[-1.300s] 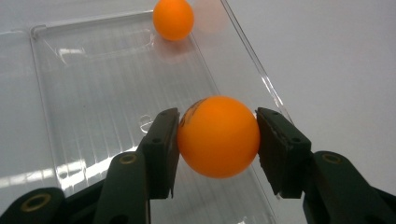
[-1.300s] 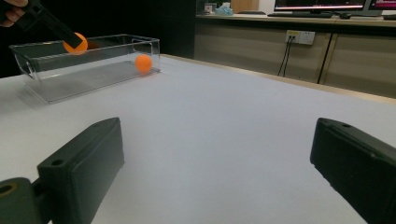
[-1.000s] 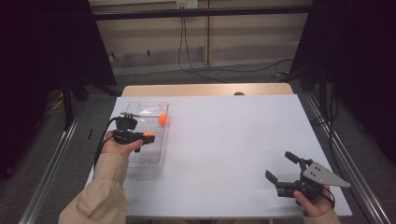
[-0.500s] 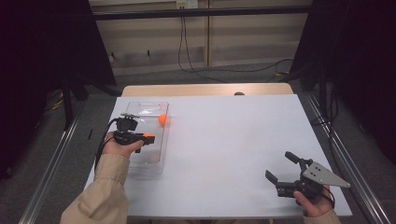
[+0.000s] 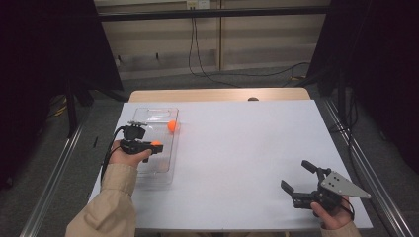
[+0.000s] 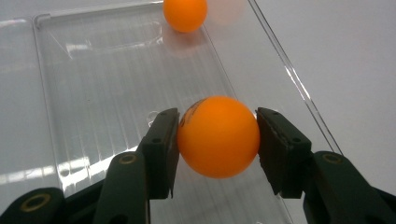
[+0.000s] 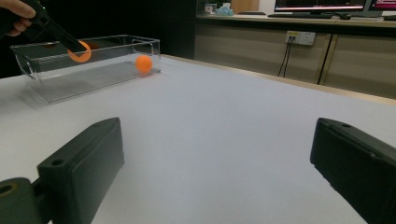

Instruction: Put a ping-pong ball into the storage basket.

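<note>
Nearest the person, at the front right of the white bench (image 5: 237, 163), the right gripper (image 5: 302, 183) rests in the hand with its jaws spread wide and released, nothing between them. In the right gripper view the two black pads (image 7: 84, 158) stand far apart with bare bench surface between them, and the clear box shows well beyond, off to the left.

Farther in, on the left side of the bench, the left gripper (image 5: 157, 144) is held above the clear plastic box (image 5: 148, 173), its jaws pointing across the box toward the bench's middle. The jaws are clenched on an orange ball (image 6: 218, 136): in the left gripper view the ball sits squarely between the two pads, the left pad pressed against its left side and the right pad against its right, with the ball bulging forward past the pad tips. A dark printed mark shows on the ball's upper left, next to the left pad. The ball hangs over the floor of the box, nearer the box's right wall; whether it touches the floor I cannot tell.

Beyond it, a second orange ball (image 5: 172, 126) lies inside the same box near the far end, close to the right wall and well apart from the held ball. Past the white cover, the bench's wooden edge (image 5: 217, 95) runs along the far side
</note>
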Available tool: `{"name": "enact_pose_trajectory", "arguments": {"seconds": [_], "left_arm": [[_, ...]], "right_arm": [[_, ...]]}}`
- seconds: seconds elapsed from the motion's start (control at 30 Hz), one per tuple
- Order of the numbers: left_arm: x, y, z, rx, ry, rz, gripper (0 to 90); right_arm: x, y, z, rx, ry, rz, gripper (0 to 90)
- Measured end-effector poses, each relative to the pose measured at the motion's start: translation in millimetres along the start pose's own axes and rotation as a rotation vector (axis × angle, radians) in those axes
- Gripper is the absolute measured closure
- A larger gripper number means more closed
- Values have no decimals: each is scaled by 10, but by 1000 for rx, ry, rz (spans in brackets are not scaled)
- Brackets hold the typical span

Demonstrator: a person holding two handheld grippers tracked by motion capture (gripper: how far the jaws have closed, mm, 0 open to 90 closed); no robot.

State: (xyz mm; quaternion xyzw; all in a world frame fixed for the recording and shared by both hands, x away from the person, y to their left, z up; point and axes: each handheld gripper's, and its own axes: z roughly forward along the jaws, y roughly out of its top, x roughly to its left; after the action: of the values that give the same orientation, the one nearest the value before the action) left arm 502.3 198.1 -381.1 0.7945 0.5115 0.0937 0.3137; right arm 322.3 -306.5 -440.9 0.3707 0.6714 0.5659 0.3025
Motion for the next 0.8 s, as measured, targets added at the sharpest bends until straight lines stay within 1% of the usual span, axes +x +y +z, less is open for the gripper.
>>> {"name": "enact_pose_trajectory", "arguments": {"seconds": [0.1,0.13,0.23,0.4,0.5,0.67,0.8], "left_arm": [[5,0,13,-6,4,-6,509],[10,1,12,-1,3,-1,509],[5,3,15,-2,-2,-9,509],[18,6,19,-1,11,-6,508],[17,7,22,2,4,-13,508],[27,10,37,-8,16,-14,508],[27,10,48,-1,10,-24,508]], "right_arm": [[-2,0,0,0,0,1,23],[-3,0,-3,2,3,1,23],[-2,0,-1,0,2,0,24],[2,0,-1,0,0,0,23],[1,2,-3,0,0,1,23],[-1,2,-3,2,3,2,23],[-1,1,1,0,1,1,23]]}}
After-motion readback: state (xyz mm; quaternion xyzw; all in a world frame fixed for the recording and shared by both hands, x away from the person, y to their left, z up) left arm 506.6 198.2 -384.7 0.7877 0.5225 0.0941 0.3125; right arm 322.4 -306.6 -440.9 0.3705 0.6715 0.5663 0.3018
